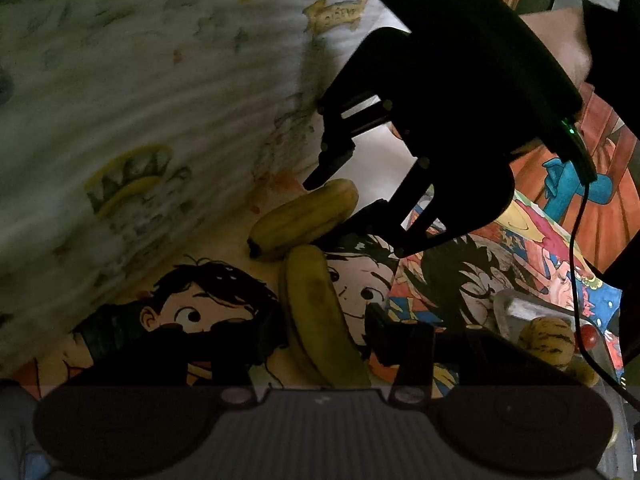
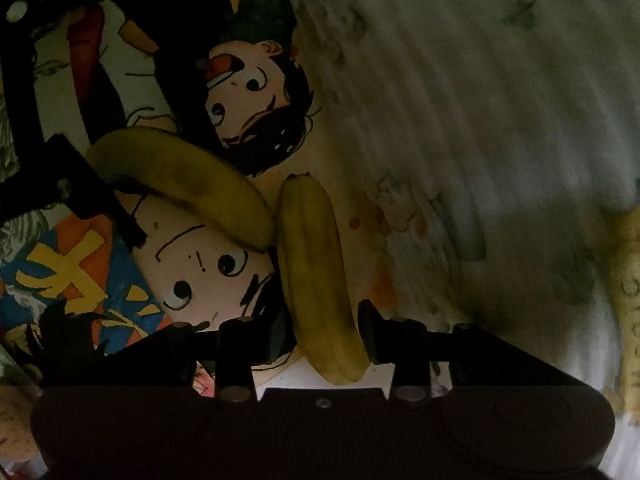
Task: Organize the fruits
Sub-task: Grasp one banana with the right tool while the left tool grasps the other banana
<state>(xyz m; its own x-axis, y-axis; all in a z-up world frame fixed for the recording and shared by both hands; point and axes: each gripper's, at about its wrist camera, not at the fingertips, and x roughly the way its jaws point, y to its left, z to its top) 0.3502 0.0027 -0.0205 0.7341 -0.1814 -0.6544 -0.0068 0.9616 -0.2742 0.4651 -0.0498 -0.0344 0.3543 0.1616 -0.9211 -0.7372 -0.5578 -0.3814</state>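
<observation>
a: bananas, two of them, lie on the cartoon-print cloth [image 1: 224,312], just beside the white patterned fabric [image 1: 132,92]. the near banana [image 1: 320,320] runs between the fingers of my left gripper [image 1: 326,334]. the far banana [image 1: 308,216] lies across its tip, and the two look touching there.

b: and your jaws, how do they stand?

a: on the left, the fingers stand apart on both sides of the near banana; whether they press it, i cannot tell. in the right wrist view, my right gripper [image 2: 322,334] has the far banana [image 2: 316,276] between its fingers. the right pad [image 2: 370,332] is against the peel, the left pad [image 2: 276,336] is very close or touching, so i cannot say if the grip is firm. from the left wrist view the same right gripper [image 1: 340,204] comes from above with its tips on both sides of that banana.

b: any container?

a: yes, a clear tray [image 1: 516,304] at the right side of the left view, on the cloth. in it there is a yellow speckled fruit [image 1: 550,338] and a small red fruit [image 1: 588,334] beside it. more of the content is hidden by the gripper body.

b: and the other banana in the right view?

a: it is there, the near banana [image 2: 188,184], curved, its end touching the one in my right jaws.
</observation>
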